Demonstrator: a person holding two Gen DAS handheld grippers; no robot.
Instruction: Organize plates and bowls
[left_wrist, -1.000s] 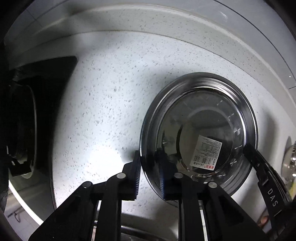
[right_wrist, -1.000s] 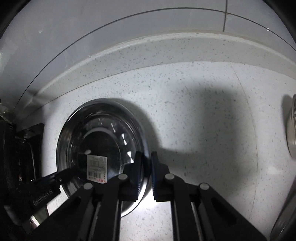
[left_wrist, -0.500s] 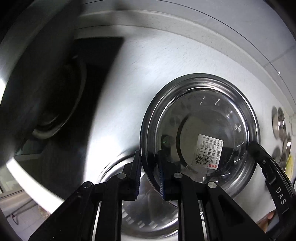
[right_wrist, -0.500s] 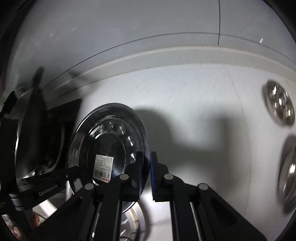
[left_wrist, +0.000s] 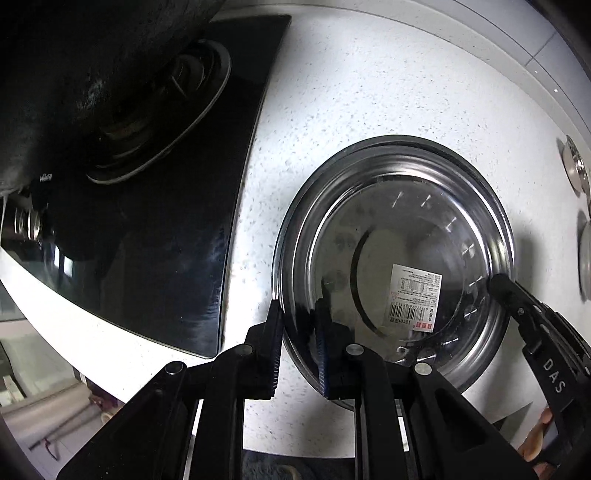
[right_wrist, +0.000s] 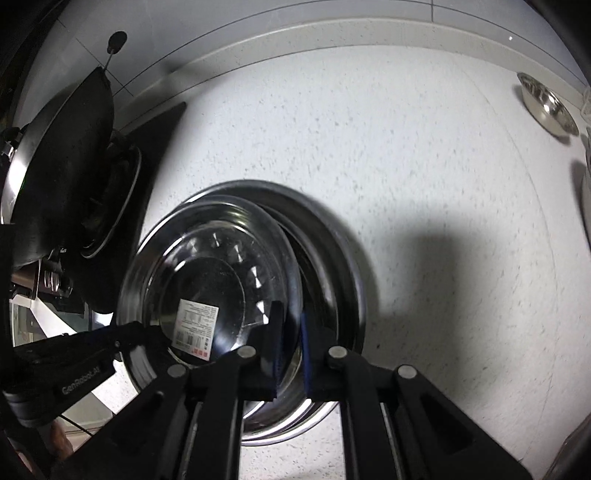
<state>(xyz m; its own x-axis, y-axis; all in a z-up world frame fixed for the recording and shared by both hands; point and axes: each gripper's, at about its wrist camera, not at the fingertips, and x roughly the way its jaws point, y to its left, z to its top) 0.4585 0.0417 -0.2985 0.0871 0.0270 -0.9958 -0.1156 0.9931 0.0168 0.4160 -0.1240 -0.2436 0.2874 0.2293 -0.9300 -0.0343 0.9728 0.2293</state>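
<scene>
On the speckled white countertop (right_wrist: 424, 192), beside the black cooktop (left_wrist: 155, 229), both grippers pinch one steel bowl (left_wrist: 399, 258).

Left gripper (left_wrist: 298, 347) has its jaws closed on the bowl's near-left rim; right gripper (right_wrist: 290, 347) is clamped on the opposite rim, its tip showing at the bowl's right edge in the left wrist view. The bowl, with a barcode label (right_wrist: 195, 328) inside, sits in or just above a larger steel bowl (right_wrist: 332, 266) near the counter's front edge; whether they touch I cannot tell. A dark wok (right_wrist: 62, 158) stands on the cooktop's burner at the counter's left end. A small steel bowl (right_wrist: 548, 105) rests by the raised back ledge (right_wrist: 332, 33) at the far right corner, below the pale tiled wall (right_wrist: 258, 11).
</scene>
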